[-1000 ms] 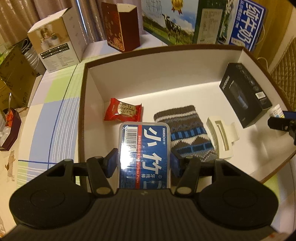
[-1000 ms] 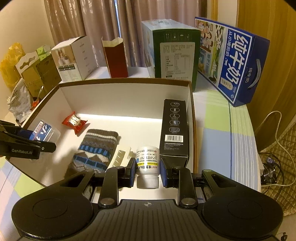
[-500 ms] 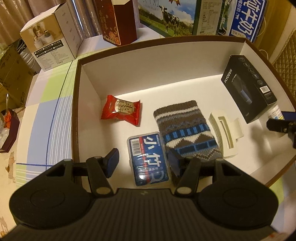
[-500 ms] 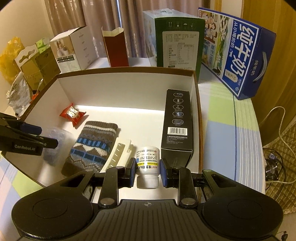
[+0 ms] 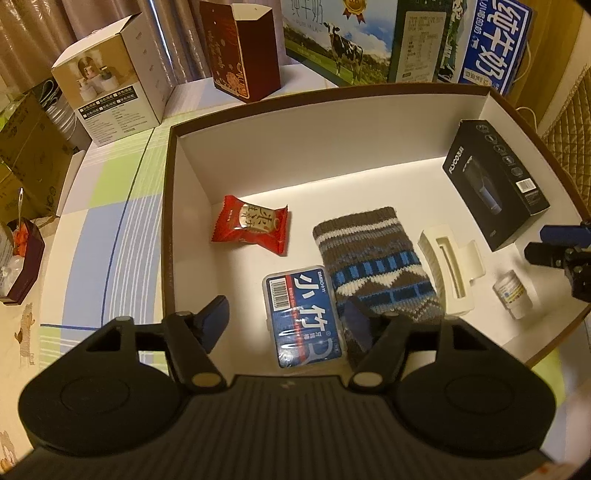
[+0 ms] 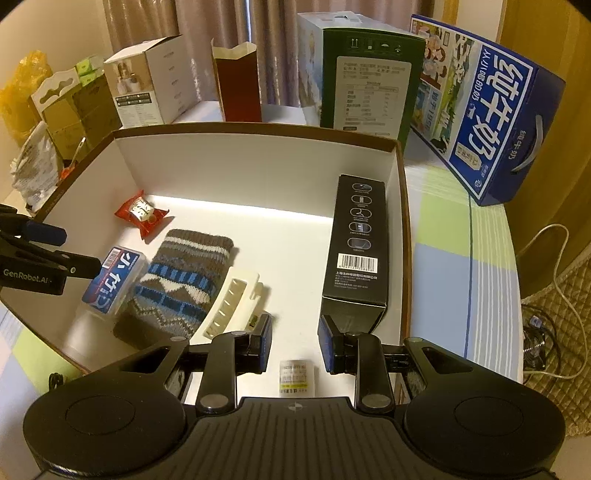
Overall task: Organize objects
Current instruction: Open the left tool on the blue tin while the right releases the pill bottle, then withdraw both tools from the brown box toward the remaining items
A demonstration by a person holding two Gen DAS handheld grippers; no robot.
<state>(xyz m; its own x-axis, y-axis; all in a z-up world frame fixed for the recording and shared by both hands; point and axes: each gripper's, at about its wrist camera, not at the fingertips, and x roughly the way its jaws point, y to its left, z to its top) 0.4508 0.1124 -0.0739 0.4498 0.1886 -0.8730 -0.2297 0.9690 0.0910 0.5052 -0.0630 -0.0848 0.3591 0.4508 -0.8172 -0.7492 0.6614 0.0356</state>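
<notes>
Red snack packet [image 5: 249, 223], brown-white-blue zigzag knit pouch [image 5: 373, 264], blue floss case [image 5: 303, 314], black box [image 5: 495, 188], cream clip [image 5: 451, 266].

Behind the tray: dark red carton [image 5: 245, 48], white product box [image 5: 110, 92], blue milk case [image 6: 484, 107], curtains [image 6: 184, 18] at back

"FLYCO" on the black box [image 5: 496, 192], "GenRobot.AI" on the left claw [image 6: 55, 258], "PURE MILK" on the milk carton [image 5: 332, 33]
</notes>
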